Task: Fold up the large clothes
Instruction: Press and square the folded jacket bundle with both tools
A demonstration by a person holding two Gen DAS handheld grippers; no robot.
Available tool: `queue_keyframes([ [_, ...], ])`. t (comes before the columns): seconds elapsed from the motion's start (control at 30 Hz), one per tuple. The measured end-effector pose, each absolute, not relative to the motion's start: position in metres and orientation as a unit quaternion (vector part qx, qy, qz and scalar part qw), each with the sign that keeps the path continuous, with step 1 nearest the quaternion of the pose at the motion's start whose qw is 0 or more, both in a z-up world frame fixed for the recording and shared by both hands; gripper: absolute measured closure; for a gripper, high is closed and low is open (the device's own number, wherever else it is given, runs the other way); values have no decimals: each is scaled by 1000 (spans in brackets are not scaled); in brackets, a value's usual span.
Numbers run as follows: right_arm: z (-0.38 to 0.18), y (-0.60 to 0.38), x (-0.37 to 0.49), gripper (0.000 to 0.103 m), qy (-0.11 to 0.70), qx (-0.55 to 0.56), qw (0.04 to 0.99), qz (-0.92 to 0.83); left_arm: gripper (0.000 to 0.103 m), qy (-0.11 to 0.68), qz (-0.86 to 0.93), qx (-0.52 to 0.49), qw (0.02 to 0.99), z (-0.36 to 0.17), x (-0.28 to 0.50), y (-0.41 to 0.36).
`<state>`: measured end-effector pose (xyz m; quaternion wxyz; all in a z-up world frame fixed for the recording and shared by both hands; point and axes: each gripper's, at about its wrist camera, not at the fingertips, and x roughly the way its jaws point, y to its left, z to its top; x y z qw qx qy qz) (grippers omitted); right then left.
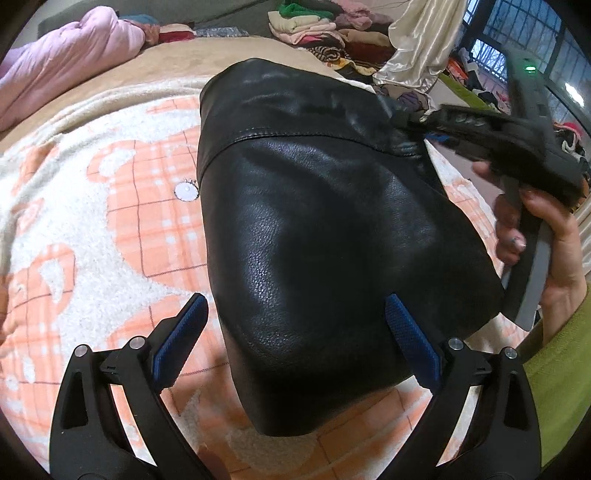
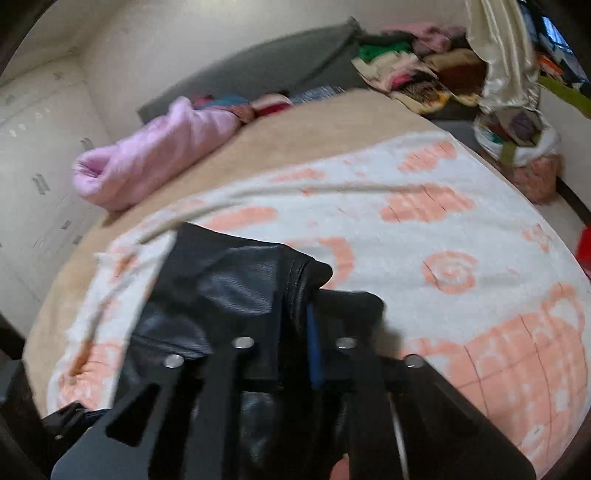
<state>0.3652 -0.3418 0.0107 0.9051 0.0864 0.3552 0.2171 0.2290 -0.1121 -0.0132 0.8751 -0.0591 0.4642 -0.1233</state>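
Observation:
A black leather jacket point(image 1: 325, 229) lies folded on the orange-and-white blanket point(image 1: 110, 229). My left gripper point(image 1: 295, 306) is open, its blue pads point(image 1: 184, 332) on either side of the jacket's near end, just above it. My right gripper point(image 2: 295, 314) is shut on a far edge of the jacket point(image 2: 236, 288) and holds it lifted off the blanket point(image 2: 443, 236). In the left wrist view the right gripper point(image 1: 413, 118) shows at the jacket's far right corner, held by a hand point(image 1: 546, 236).
A pink duvet point(image 1: 62, 74) lies at the bed's far left, also in the right wrist view point(image 2: 155, 155). Stacks of folded clothes point(image 1: 314, 22) and a cream satin curtain point(image 1: 421, 40) stand beyond the bed. White cabinets point(image 2: 37, 155) line the left wall.

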Motion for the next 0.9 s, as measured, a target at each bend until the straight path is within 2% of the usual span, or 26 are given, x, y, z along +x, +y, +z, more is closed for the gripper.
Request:
queue_keyframes([
  [0.2, 32, -368, 360, 94, 318, 155, 898, 261, 11, 460, -131, -69, 875, -14, 226, -111],
  [0.37, 7, -373, 376, 94, 364, 149, 894, 216, 11, 465, -140, -66, 872, -18, 229, -112],
  [0.5, -9, -370, 380, 89, 385, 125, 894, 192, 11, 466, -147, -71, 870, -19, 229, -111],
  [0.73, -35, -368, 386, 85, 415, 91, 891, 159, 10, 433, -135, -55, 889, -7, 228, -109],
  [0.9, -44, -372, 387, 82, 422, 90, 889, 152, 8, 451, -132, -69, 880, -18, 241, -104],
])
